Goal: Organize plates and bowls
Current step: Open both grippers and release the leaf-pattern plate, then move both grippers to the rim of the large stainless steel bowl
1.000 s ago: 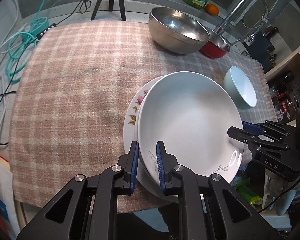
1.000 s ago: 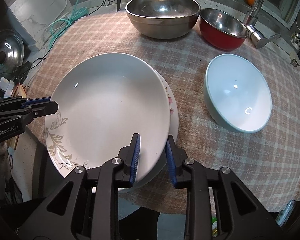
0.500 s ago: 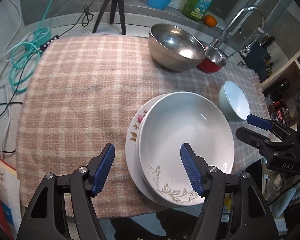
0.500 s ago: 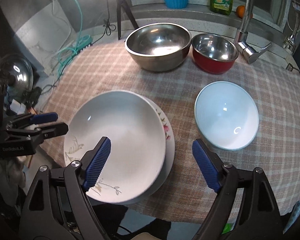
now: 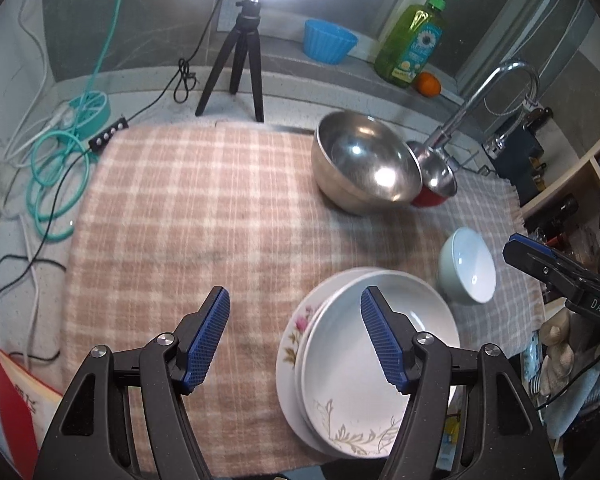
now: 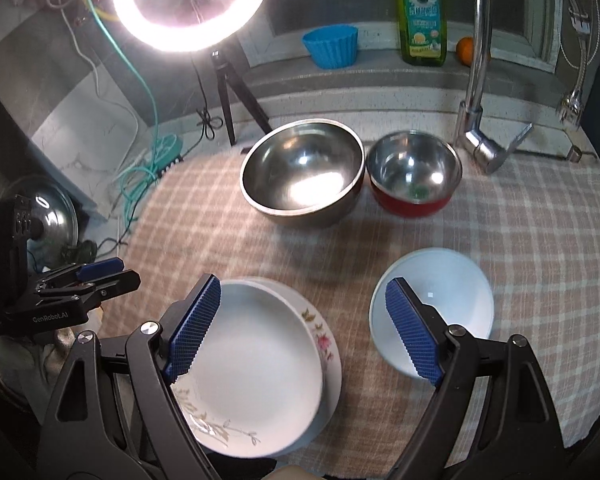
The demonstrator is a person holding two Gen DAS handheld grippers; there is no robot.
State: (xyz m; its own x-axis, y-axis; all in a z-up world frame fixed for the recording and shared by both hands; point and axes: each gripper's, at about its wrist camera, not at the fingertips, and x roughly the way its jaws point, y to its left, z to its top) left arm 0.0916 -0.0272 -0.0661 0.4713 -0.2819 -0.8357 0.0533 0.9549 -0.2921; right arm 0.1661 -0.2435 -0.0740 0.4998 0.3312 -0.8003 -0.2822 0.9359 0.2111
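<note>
A white deep plate with a leaf pattern [image 5: 380,364] [image 6: 252,376] lies stacked on a flowered plate [image 5: 296,340] [image 6: 324,340] at the near edge of the checked cloth [image 5: 204,220]. Right of the stack sits a pale blue bowl [image 5: 468,266] [image 6: 448,292]. At the back stand a large steel bowl [image 5: 364,164] [image 6: 304,172] and a red bowl with steel inside [image 5: 436,184] [image 6: 414,172]. My left gripper [image 5: 294,340] hangs open above the cloth, left of the stack. My right gripper [image 6: 302,328] hangs open above the stack and the pale bowl. Neither holds anything.
A black tripod [image 5: 240,60] under a ring light [image 6: 192,0] stands behind the cloth. A tap [image 6: 484,80], a green soap bottle [image 6: 422,12], a blue cup [image 6: 332,46] and an orange [image 6: 466,50] line the back ledge. Cables [image 5: 56,168] lie at the left.
Both grippers let go of the leaf-pattern plate's rim, opened wide and rose away. The plate now rests on the flowered plate.
</note>
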